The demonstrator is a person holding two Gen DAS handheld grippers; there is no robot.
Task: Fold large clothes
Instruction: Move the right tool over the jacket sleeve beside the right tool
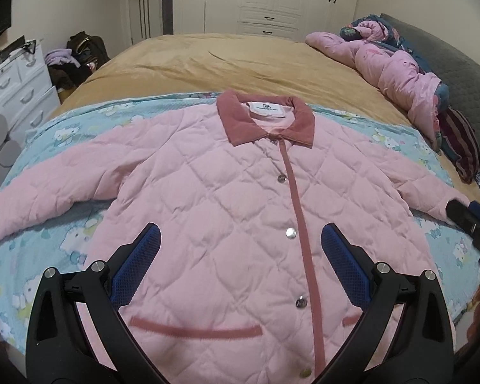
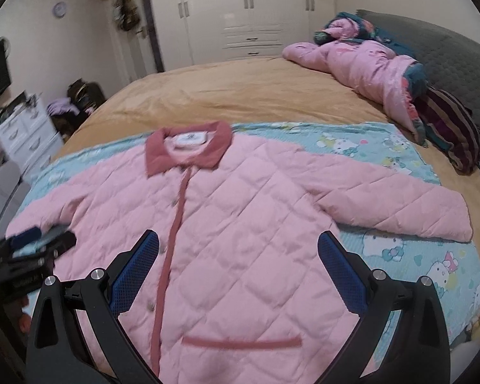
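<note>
The pink quilted jacket lies flat, front up, sleeves spread, on the blue cartoon sheet; beyond its collar lies bare tan bedspread, with a crumpled pink garment far right of it; the left gripper and right gripper hover over its lower front, jaws wide apart, holding nothing.

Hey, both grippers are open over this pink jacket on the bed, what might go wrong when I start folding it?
The quilted pink jacket looks puffy and may spring back open. Its sleeves are spread wide; one could drag the blue cartoon blanket along. The open left gripper might catch a snap button.
</note>
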